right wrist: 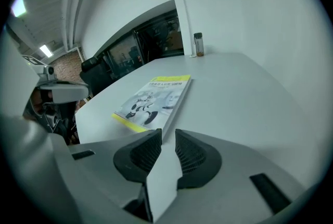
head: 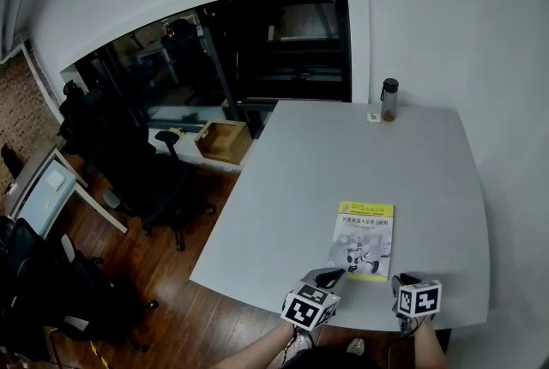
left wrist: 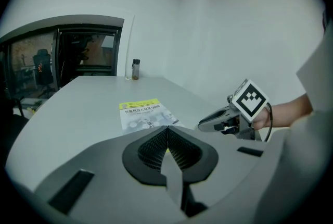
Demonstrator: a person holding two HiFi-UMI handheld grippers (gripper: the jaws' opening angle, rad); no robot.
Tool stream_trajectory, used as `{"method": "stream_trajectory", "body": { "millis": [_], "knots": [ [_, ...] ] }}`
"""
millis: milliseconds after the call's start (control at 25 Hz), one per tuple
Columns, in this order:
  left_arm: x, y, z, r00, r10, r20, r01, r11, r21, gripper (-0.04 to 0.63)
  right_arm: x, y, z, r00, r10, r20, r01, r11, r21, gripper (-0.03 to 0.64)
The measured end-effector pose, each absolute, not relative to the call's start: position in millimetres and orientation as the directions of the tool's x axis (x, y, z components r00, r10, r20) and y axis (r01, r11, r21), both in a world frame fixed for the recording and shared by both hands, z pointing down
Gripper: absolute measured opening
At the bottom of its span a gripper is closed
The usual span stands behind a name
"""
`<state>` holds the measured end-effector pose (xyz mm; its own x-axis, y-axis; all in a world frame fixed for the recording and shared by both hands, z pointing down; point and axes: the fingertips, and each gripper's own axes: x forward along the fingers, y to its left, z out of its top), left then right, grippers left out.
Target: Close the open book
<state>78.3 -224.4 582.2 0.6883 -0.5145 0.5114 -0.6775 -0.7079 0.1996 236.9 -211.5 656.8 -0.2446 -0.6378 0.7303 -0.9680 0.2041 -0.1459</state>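
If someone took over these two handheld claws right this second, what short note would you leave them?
Left claw: shut, empty.
Right claw: jaws slightly apart, nothing between them, just short of a corner of the book.
The book lies flat on the table near both claws, cover up, already closed.
Done: the closing.
Left: likely nothing; just pull the claws away.

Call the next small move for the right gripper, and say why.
Probably ease the right gripper back from the book and stop. The book lies flat on the table, cover up, so it looks already closed. The right jaws stand slightly apart with nothing between them, just short of its near corner; the left gripper is shut and empty.
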Motion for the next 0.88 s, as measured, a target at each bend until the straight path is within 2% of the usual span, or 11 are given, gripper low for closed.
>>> {"method": "stream_trajectory", "body": {
  "millis": [120, 160, 200, 240, 880],
  "knots": [
    [77, -229, 571, 0.686, -0.535, 0.493, -0.684, -0.705, 0.188, 0.005, 235, -222, 631, -0.271, -0.681, 0.680, -0.961, 0.234, -0.150, 0.082],
    [77, -231, 566, 0.686, -0.543, 0.484, -0.686, -0.704, 0.183, 0.005, 235, -227, 622, -0.269, -0.699, 0.662, -0.961, 0.237, -0.141, 0.066],
    [77, -233, 561, 0.687, -0.550, 0.475, -0.687, -0.705, 0.177, 0.005, 234, -231, 612, -0.267, -0.718, 0.643, -0.962, 0.240, -0.132, 0.015],
    [77, -235, 555, 0.688, -0.557, 0.465, -0.688, -0.705, 0.172, 0.005, 232, -234, 603, -0.273, -0.733, 0.624, -0.960, 0.247, -0.129, 0.005],
    [93, -244, 457, 0.732, -0.619, 0.285, -0.663, -0.744, 0.088, 0.005, 167, -252, 464, -0.453, -0.834, 0.316, -0.888, 0.455, -0.073, 0.003]
  ]
}}
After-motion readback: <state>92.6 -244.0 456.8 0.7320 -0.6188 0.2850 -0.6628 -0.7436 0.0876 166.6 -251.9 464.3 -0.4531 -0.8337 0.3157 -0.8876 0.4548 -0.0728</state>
